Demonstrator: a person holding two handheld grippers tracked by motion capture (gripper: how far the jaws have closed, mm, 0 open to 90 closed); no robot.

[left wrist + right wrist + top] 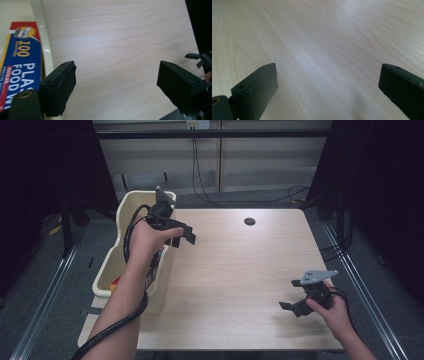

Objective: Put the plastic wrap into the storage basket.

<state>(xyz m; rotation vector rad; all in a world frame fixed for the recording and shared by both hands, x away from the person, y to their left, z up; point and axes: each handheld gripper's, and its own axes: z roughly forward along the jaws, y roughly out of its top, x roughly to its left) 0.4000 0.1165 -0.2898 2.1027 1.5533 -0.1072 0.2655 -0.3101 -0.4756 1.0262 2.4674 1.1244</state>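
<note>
**Reaching into the bin for the wrap box**

My left gripper (184, 234) hangs wide and empty over the desk's (235, 270) left edge, just beside the cream bin (131, 205). The plastic food wrap box (20, 62) lies inside that bin, left of my jaws. I'd swing left over the rim, line the jaws across the box's narrow width (not its length), then descend. My right gripper (295, 295) waits wide and empty, near right.

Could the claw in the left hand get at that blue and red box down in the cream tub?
Probably yes. The left claw is open, empty and right beside the tub, whose top is open, with the box lying just inside the rim.
</note>
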